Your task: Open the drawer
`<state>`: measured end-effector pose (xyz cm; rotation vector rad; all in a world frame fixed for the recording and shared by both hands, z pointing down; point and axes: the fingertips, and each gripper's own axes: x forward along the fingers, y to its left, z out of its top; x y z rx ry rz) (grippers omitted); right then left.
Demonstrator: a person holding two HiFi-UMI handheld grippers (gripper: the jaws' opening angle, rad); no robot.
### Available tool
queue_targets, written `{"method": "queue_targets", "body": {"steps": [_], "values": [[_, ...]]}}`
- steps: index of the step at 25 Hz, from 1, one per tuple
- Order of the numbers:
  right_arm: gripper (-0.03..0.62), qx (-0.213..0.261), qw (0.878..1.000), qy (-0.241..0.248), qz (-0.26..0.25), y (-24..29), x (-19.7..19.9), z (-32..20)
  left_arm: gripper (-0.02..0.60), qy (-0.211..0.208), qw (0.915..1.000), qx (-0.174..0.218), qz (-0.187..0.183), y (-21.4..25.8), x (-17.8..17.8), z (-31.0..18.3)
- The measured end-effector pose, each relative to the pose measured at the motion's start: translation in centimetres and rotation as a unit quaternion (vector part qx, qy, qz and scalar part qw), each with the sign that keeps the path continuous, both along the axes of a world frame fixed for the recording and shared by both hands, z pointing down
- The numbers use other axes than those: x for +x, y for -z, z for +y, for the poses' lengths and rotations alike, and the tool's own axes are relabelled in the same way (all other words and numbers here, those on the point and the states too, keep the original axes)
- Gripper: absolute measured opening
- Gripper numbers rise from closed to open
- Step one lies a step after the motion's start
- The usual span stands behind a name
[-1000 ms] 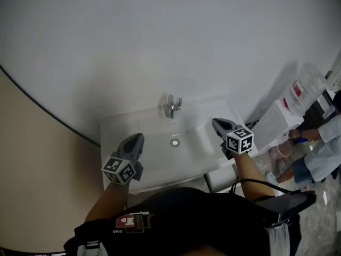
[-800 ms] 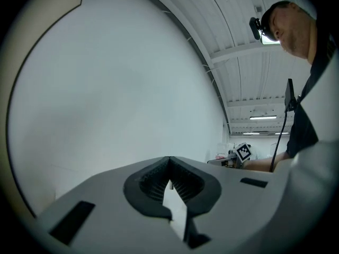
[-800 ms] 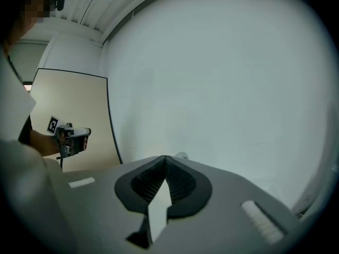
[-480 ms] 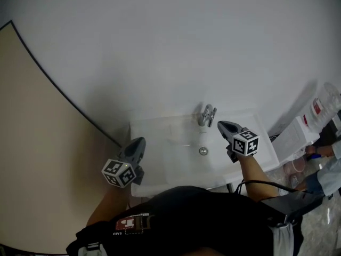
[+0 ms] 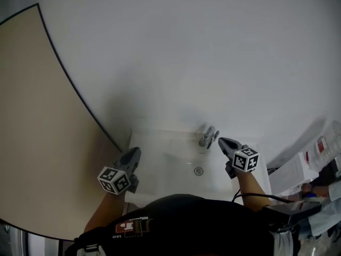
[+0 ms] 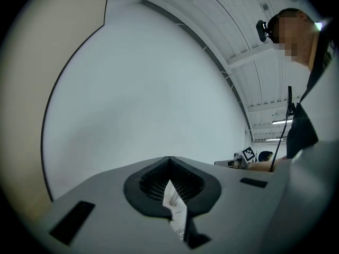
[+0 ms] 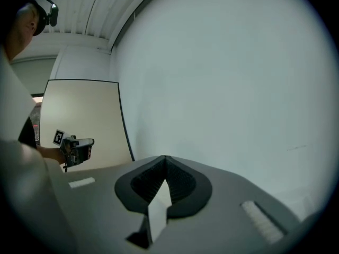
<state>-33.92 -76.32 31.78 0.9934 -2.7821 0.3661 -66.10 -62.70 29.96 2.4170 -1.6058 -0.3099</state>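
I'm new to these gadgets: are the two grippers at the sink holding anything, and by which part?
Nothing is held. The left gripper and the right gripper both have their jaws together, empty, at the white sink.

Washbasin [image 5: 160,167] — white, smooth, glossy, looks ceramic. Tap [image 5: 209,136] at its back rim: bright polished metal; drain ring [image 5: 198,170] in the bowl likewise. Wall [image 5: 186,52] behind the washbasin: plain white, matt, no texture. Panel [image 5: 37,116] left of the washbasin: beige, matt, smooth, w/ a thin dark edge. Left tongs [image 5: 134,152] and right tongs [image 5: 221,141] over the washbasin — grey matt plastic, ribbed black rubbery-looking pads [image 6: 151,184]; marker cubes [image 5: 113,179] b/w, matt print. Shirt [image 5: 192,217] at the washbasin's front: dark cloth.
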Motion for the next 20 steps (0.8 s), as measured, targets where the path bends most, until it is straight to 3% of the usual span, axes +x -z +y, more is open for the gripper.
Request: {"method": "queue_targets", "body": {"steps": [5,12,20], "values": [[-0.002,0.001,1.0,0.001,-0.002,-0.8,2.4,-1.9,-0.012,0.006,0.9995,-0.002,0.03,-1.0,1.9,-1.2],[-0.002,0.017,1.0,0.002,0.008,-1.7,1.4,-2.0,-0.012,-0.009,0.9999,0.003,0.008,-1.0,2.2,-2.3],[-0.002,0.012,1.0,-0.007,0.012,-1.7,1.7,-1.7,-0.012,-0.019,0.9997,-0.008,0.014,-1.2,2.1,-2.4]]}}
